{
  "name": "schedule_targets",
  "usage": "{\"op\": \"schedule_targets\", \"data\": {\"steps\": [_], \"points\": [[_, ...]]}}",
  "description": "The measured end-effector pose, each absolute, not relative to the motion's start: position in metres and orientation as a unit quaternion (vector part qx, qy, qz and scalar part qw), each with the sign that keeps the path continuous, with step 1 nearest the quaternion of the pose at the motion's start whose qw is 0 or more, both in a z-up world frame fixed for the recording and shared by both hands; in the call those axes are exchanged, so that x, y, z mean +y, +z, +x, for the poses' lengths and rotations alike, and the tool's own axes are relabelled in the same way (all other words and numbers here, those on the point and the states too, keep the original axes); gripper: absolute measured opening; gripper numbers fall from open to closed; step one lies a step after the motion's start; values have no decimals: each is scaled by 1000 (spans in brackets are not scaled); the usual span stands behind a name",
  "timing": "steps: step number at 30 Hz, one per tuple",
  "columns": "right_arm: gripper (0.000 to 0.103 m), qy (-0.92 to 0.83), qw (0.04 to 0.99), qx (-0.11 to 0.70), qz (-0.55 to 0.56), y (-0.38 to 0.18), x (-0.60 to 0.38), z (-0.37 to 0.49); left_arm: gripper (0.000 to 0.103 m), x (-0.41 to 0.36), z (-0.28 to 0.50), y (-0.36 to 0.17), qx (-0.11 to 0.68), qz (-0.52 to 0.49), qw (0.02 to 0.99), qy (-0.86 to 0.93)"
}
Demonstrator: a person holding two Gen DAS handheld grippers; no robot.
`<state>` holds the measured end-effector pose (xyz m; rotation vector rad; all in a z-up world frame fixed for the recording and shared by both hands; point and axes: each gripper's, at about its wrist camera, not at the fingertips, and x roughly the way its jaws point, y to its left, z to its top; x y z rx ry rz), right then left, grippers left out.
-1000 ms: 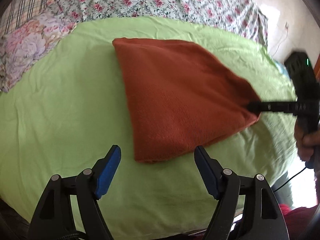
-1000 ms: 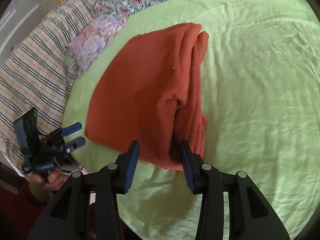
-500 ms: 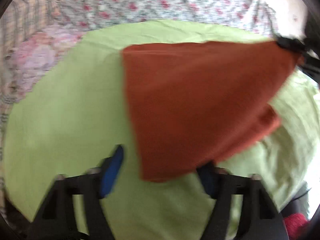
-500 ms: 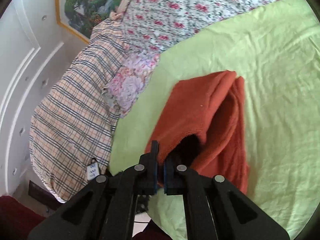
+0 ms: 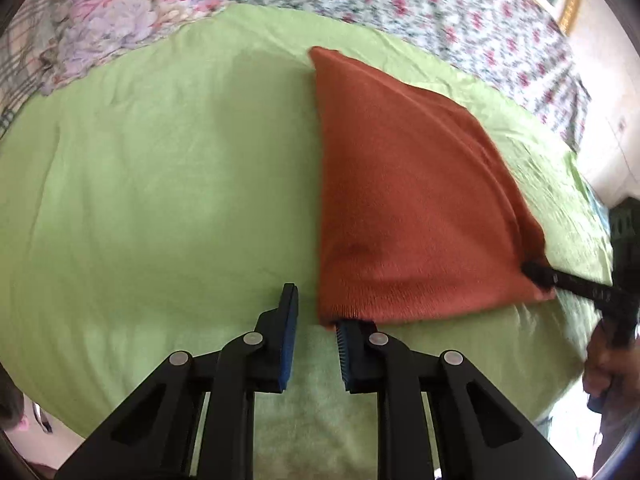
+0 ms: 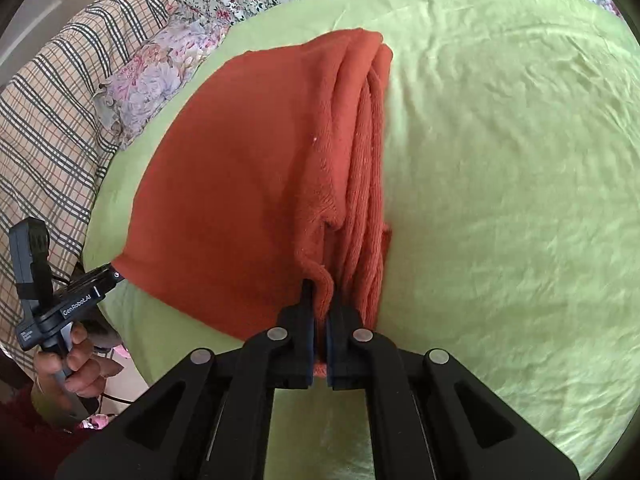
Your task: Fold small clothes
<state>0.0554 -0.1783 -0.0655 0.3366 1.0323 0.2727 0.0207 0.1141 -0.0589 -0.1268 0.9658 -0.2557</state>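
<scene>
Gripping step of a fold: right tongs (image 6: 319, 312) clamping tight on near corner of rust-red knit garment (image 6: 240, 168) lying on green bed sheet (image 6: 500, 200). Left tongs (image 5: 316, 320) closing beside the other near corner, nothing pinched yet. Next, probably: securing that corner, then lifting both together.

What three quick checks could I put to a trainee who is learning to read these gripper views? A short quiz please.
1. True or false: the right gripper is clamped on the rust-red garment.
2. What lies under the garment: a) green sheet, b) wooden table, c) tiled floor?
3. Which gripper's jaws are not yet pressed together on the cloth?

Key: 1 true; 2 a; 3 the left gripper, jaws closing at the corner.
</scene>
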Motion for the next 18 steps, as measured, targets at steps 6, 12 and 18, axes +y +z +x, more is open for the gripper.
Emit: {"op": "schedule_targets", "data": {"steps": [6,12,18], "points": [[10,146,832,493,205,-50,-205,45,17,123,1,-19,433,-36,877,-206],[28,142,845,451,251,-24,-227,70,22,101,26,1,397,-37,882,-252],[31,126,850,433,273,-19,-222,136,24,70,46,-21,421,-16,864,-276]]}}
